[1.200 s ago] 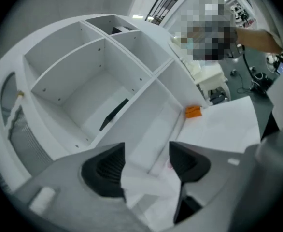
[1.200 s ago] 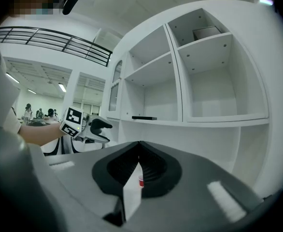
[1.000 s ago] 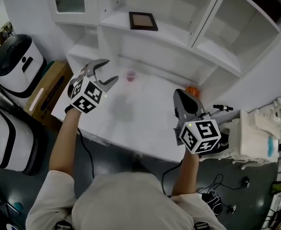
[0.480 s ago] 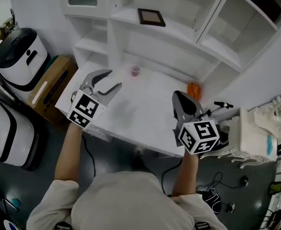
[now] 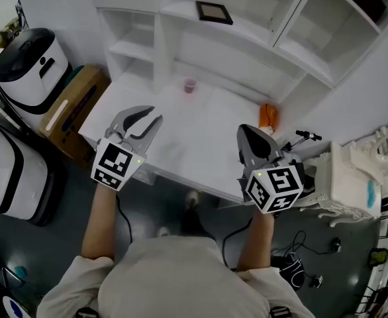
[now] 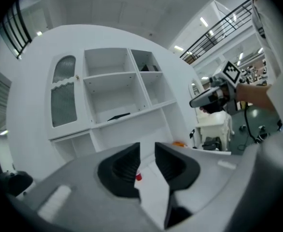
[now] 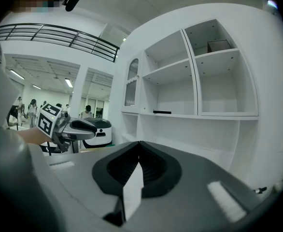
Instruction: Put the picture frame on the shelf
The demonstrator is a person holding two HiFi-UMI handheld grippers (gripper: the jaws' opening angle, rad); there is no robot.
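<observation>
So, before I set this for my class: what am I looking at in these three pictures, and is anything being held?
No robot here: a person holds a two-jaw tool in each hand. One picture comes from a camera on their head, looking down; the other two come from cameras riding on each tool, looking along its jaws. The left tool has its jaws slightly apart; they have just been closing, with nothing between them. The right tool is shut and empty. On the white table stand a small pink cup and something orange. The dark picture frame lies flat on the shelf above.
</observation>
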